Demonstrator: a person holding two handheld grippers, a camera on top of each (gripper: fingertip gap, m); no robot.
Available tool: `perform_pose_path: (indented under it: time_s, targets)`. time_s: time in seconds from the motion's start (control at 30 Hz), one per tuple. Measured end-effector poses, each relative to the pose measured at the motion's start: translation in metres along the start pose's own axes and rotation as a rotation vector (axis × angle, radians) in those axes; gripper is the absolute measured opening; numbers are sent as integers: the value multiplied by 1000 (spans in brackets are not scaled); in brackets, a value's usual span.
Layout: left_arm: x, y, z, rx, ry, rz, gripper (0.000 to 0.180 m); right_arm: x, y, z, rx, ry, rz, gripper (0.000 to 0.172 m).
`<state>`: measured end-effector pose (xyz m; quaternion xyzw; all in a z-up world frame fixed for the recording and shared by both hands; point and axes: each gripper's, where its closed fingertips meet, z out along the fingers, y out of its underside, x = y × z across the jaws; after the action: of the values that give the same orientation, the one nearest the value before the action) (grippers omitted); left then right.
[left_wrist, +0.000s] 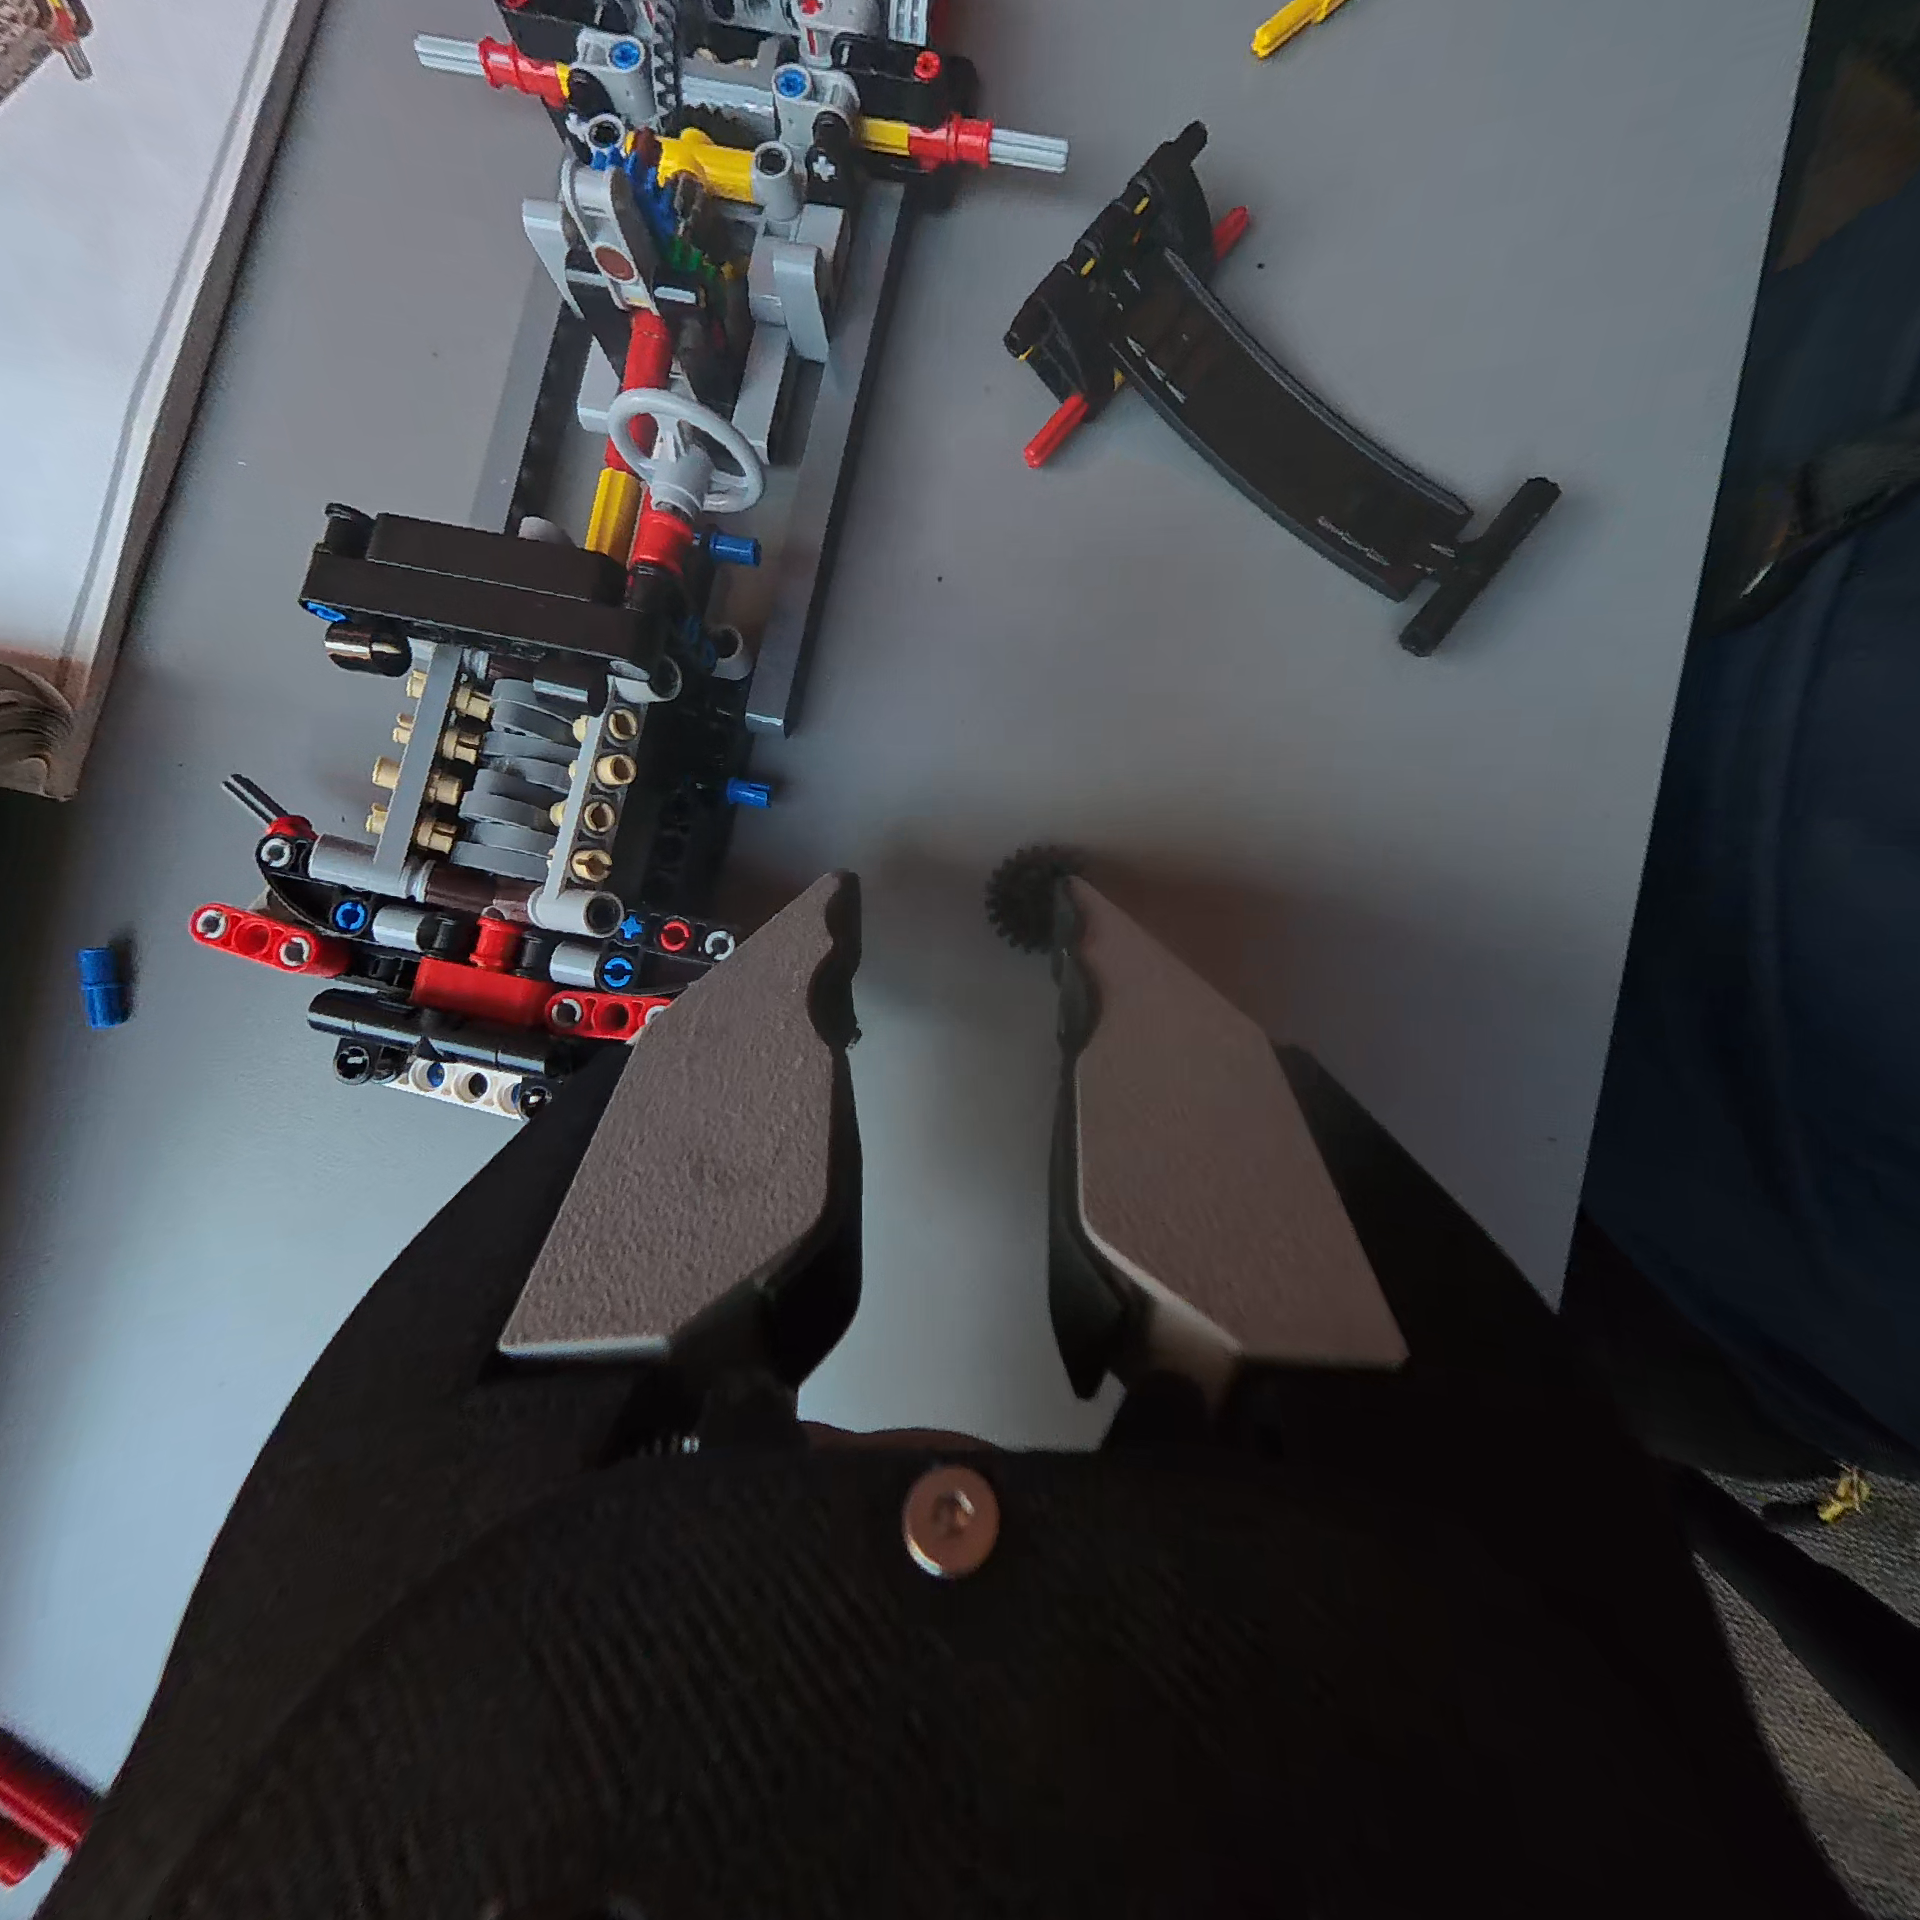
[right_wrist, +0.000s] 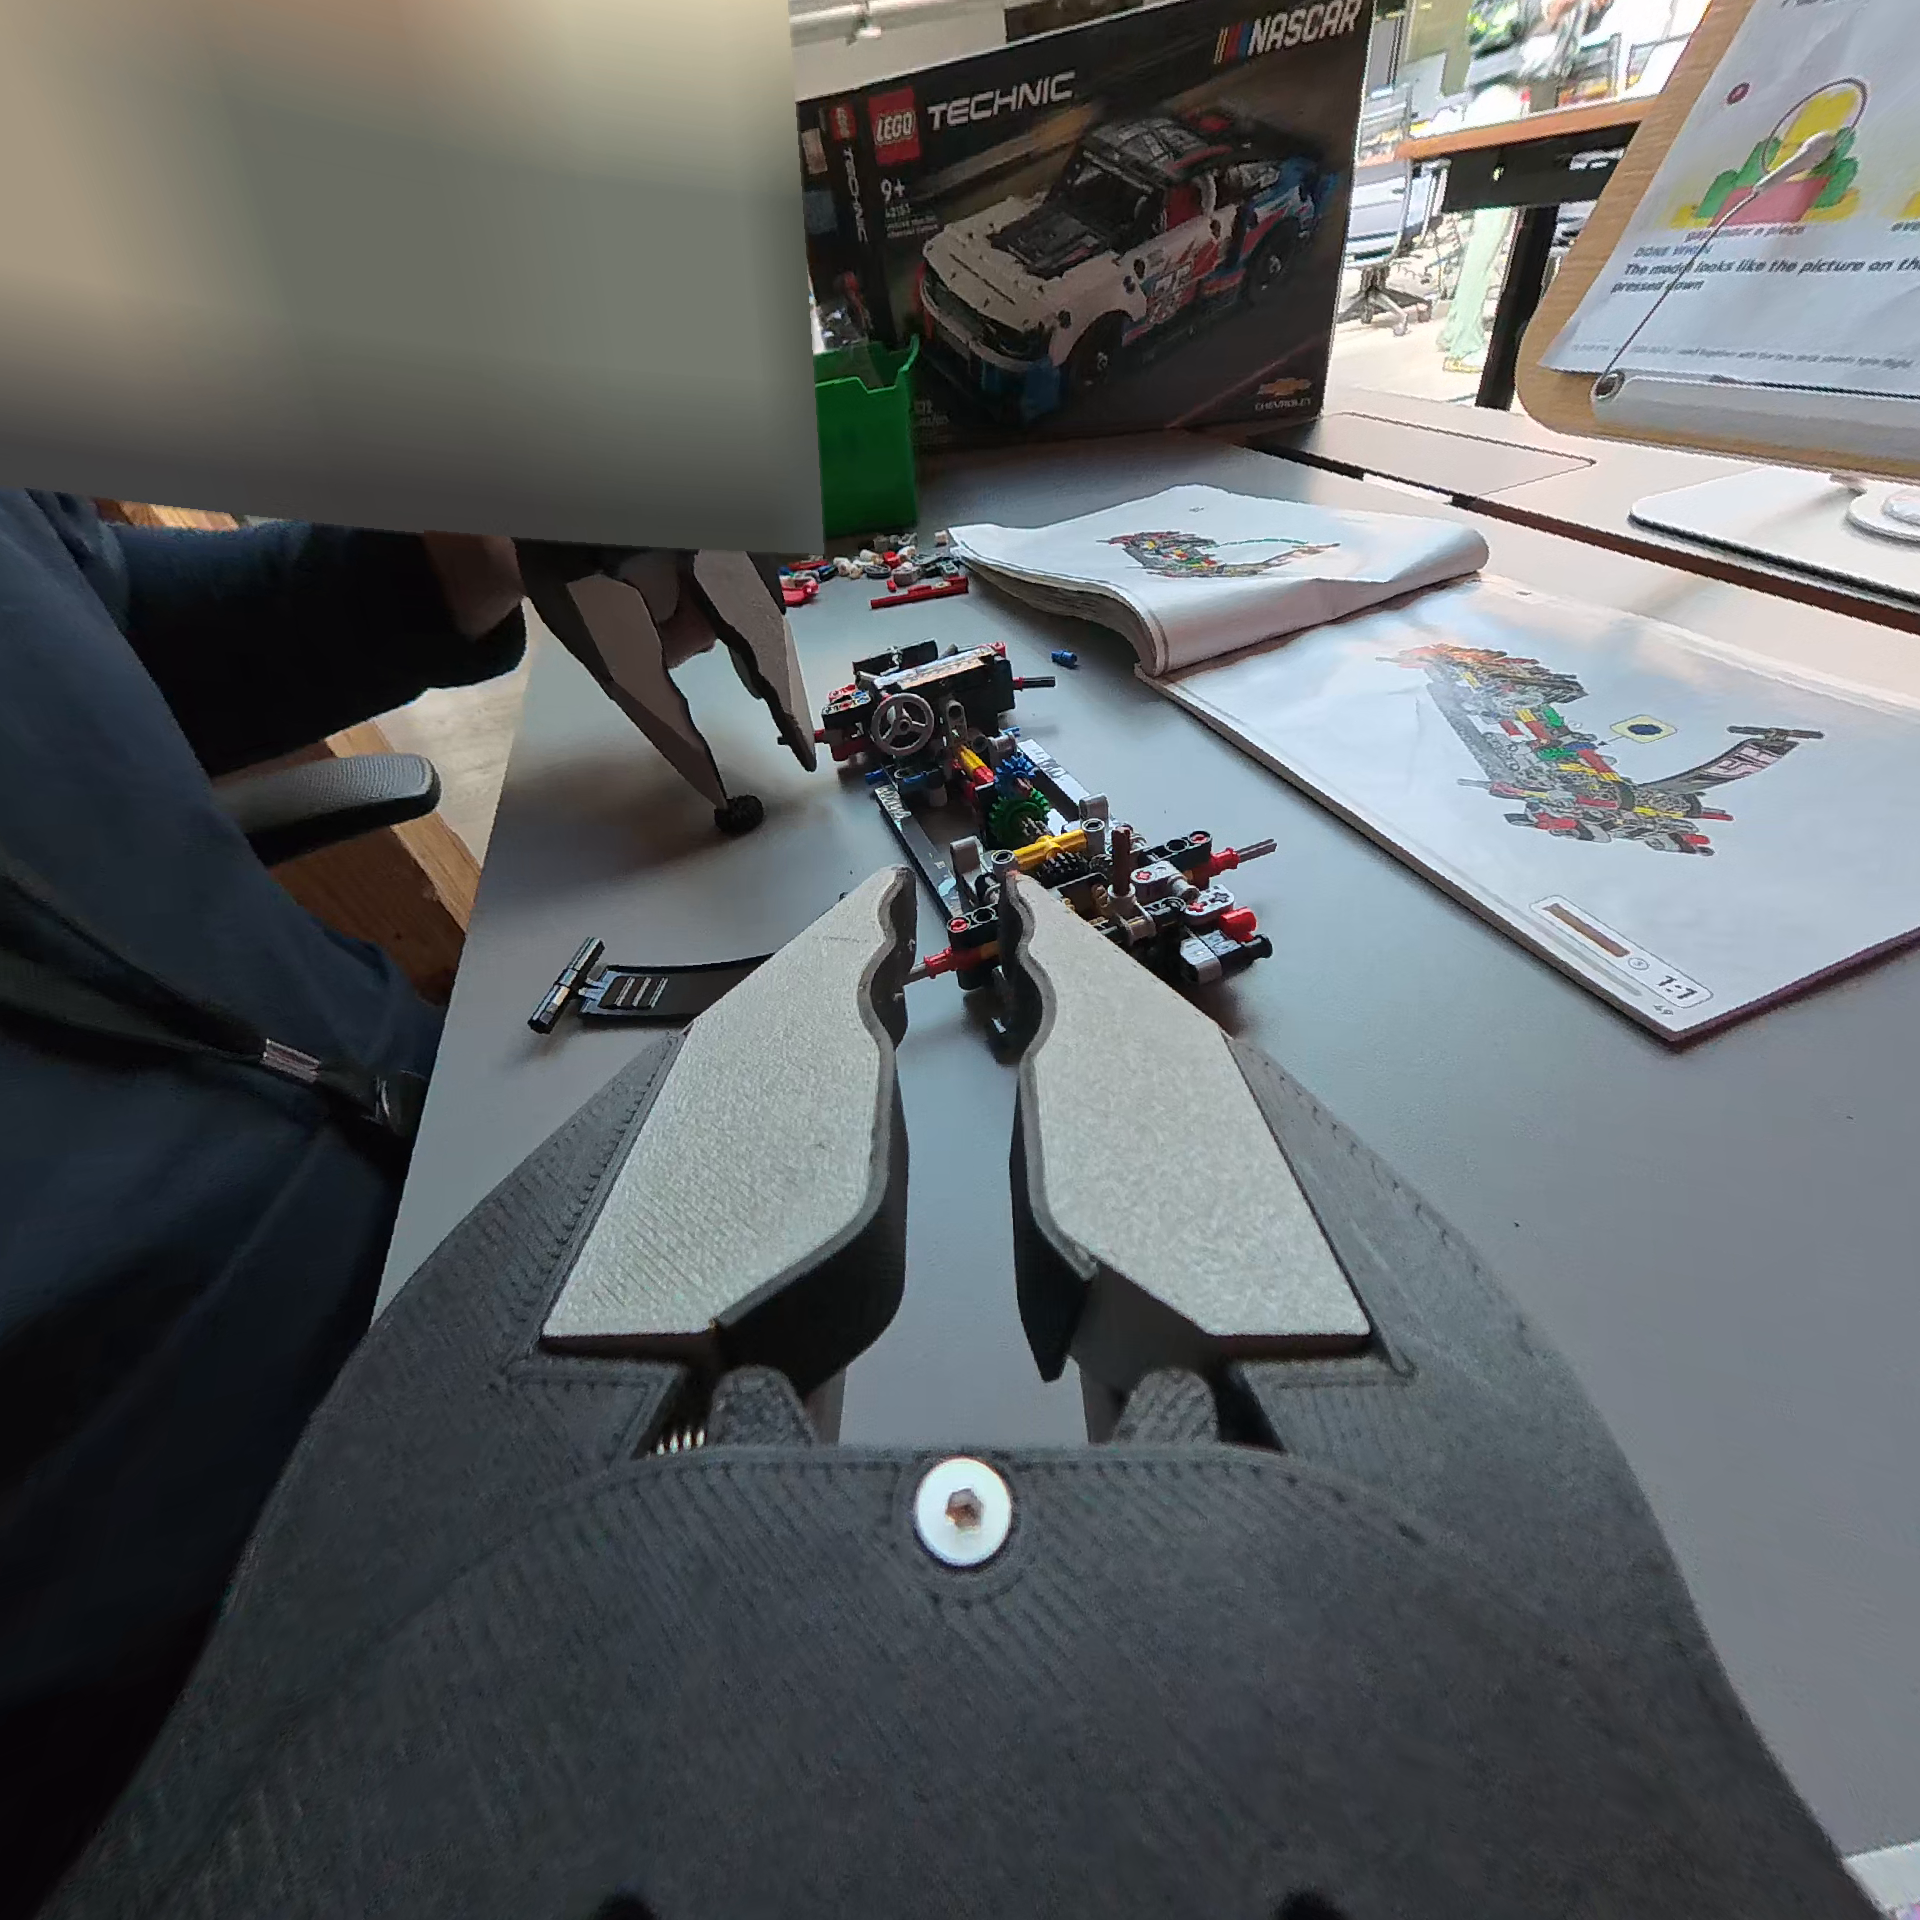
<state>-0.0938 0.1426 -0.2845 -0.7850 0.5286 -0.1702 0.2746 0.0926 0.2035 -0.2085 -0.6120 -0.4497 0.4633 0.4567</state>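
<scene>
— So, what do we have at our left gripper (left_wrist: 961, 914)?

— Its jaws stand apart, nothing clamped. A small black toothed gear (left_wrist: 1023, 891) rests on the grey table (left_wrist: 1299, 831), touching the tip of 1 finger (left_wrist: 1164, 1039); the other finger is well clear of it.

— And our right gripper (right_wrist: 961, 914)?

— Its 2 fingers stand a narrow way apart in front of the near end of the brick-built chassis (right_wrist: 1049, 821). A grey axle on a red bush pokes toward the gap — whether the pads press on anything, we cannot tell.

— What does 1 view add?

— The right wrist view alone shows the open instruction booklet (right_wrist: 1558, 769) and the kit box (right_wrist: 1081, 229); the left alone shows the loose blue pin (left_wrist: 102, 985).

— The chassis's long axis?

— It runs away from our right gripper toward the left one, steering wheel (right_wrist: 902, 722) at the far end. A black curved panel (left_wrist: 1278, 405) lies beside it.
</scene>
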Motion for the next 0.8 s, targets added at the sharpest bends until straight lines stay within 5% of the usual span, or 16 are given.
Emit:
perform_pose_path:
  time_s: [0.43, 0.67, 0.8]
  targets:
    - [10, 0, 4, -19, 1, 31, 34, -1, 1, -1, -4, 13, -17, 12]
    - [14, 1, 9, -35, 8, 50, 18, -1, -1, -3, 5, 17, -15, 12]
    - [18, -34, 1, 72, 20, 78, 18, -3, 1, 0, -8, 8, -23, 12]
